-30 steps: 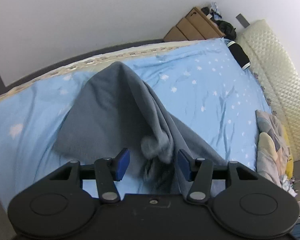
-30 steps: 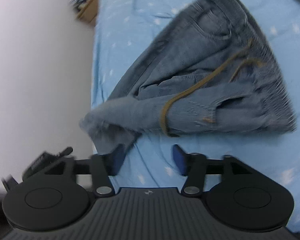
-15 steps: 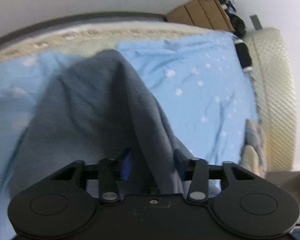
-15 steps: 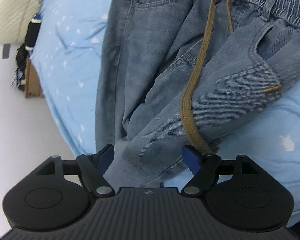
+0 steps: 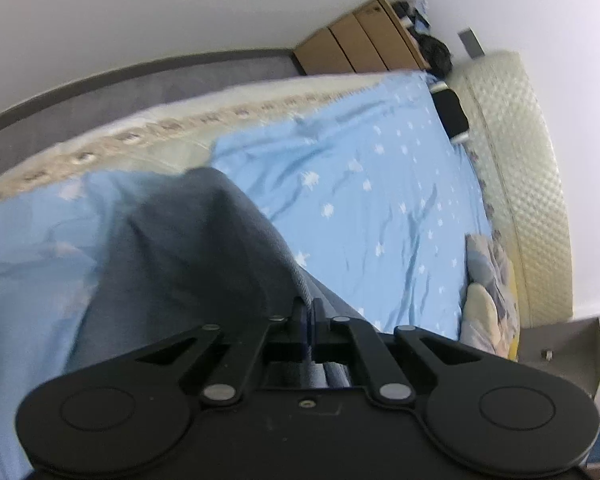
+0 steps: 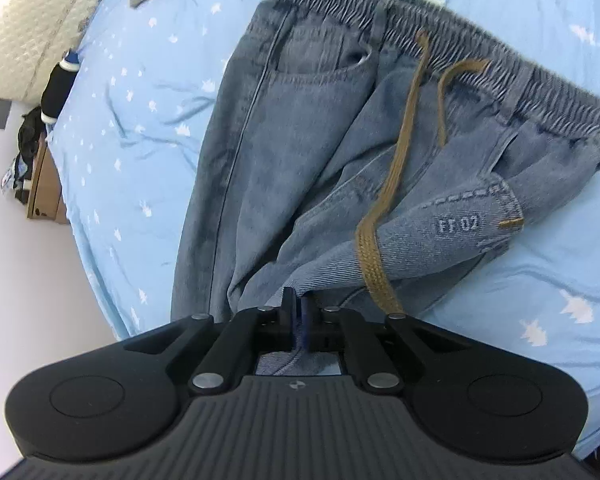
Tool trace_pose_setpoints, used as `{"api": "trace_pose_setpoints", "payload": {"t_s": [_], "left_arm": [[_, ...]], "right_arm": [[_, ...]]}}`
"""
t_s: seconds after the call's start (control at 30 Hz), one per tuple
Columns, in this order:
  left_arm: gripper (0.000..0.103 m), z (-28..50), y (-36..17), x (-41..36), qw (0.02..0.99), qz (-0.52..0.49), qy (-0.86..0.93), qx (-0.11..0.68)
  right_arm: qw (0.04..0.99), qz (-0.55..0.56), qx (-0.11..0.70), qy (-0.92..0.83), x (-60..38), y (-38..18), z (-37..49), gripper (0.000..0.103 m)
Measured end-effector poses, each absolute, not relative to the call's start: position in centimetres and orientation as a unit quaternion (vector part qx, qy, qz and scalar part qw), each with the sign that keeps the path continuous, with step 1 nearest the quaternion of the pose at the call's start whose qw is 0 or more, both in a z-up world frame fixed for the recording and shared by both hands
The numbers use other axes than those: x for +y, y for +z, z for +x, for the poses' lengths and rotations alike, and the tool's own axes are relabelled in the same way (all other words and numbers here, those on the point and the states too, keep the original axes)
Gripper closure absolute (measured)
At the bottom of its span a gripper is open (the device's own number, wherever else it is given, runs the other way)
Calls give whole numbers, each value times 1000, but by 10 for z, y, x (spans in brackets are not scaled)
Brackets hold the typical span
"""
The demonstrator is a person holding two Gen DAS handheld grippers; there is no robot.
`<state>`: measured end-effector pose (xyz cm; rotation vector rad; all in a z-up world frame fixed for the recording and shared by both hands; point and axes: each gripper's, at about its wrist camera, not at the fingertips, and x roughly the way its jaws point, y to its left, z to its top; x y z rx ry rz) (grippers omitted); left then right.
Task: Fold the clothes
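Denim jeans (image 6: pixel 320 152) with a ribbed elastic waistband and a flat tan drawstring (image 6: pixel 384 216) lie rumpled on the star-printed blue bed sheet (image 6: pixel 140 120), waistband toward 12 o'clock. Right gripper (image 6: pixel 299 322) jaws are clamped on their fabric; left gripper (image 5: pixel 310 314) jaws pinch a soft grey garment (image 5: pixel 196 256).

Left gripper (image 5: pixel 309 310) pinches a grey garment (image 5: pixel 188 256) fold — draped over the blue sheet (image 5: pixel 380 200)

Two grippers: left gripper (image 5: pixel 309 312), right gripper (image 6: pixel 297 312), each pinching cloth. One pair of jeans (image 6: pixel 300 128), one brown drawstring (image 6: pixel 384 216) (two loose ends). One blue starred sheet (image 5: pixel 380 208). One quilted headboard (image 5: pixel 524 168) at 3 o'clock. Cardboard boxes (image 5: pixel 360 48) at 1 o'clock: count unclear.
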<state>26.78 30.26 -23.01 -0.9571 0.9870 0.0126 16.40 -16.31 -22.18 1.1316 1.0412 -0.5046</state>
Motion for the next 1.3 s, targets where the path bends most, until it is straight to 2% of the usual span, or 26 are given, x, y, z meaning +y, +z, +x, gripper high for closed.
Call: {"api": "trace_pose_setpoints", "payload": {"t_s": [0.23,0.47,0.6,0.77,0.87,0.93,0.97,1.07,1.13,1.3], "left_arm": [[102,258,-217,342,767,-464,63,438],[102,285,-180,407,803,-434,115,392],[102,306,-195,443,793,-423,155,409],[99,303,-216,453,781,-431,173,418],[86,292,-216,446,772,-452,170,414],[66,283,-212,439,771,-454,163,416],[63,277,-209,435,773,-450,162,418],[56,255,-198,419,780,-440,151,418],[49,242,-191,403,786,-424,146,425],[44,212,-184,370,796,-402,163,422]], "right_arm": [[695,501,458,-236,-183,-212,153,103],[695,485,474,-240,-201,-209,130,103],[691,477,489,-235,-200,-211,114,103],[679,475,513,-226,-199,-219,102,103],[670,479,522,-223,-200,-225,99,103],[668,485,520,-219,-203,-225,99,103],[668,488,519,-217,-204,-225,100,103],[669,494,515,-207,-207,-223,103,103],[669,496,516,-199,-208,-222,104,103],[669,505,512,-186,-211,-217,104,103]]}}
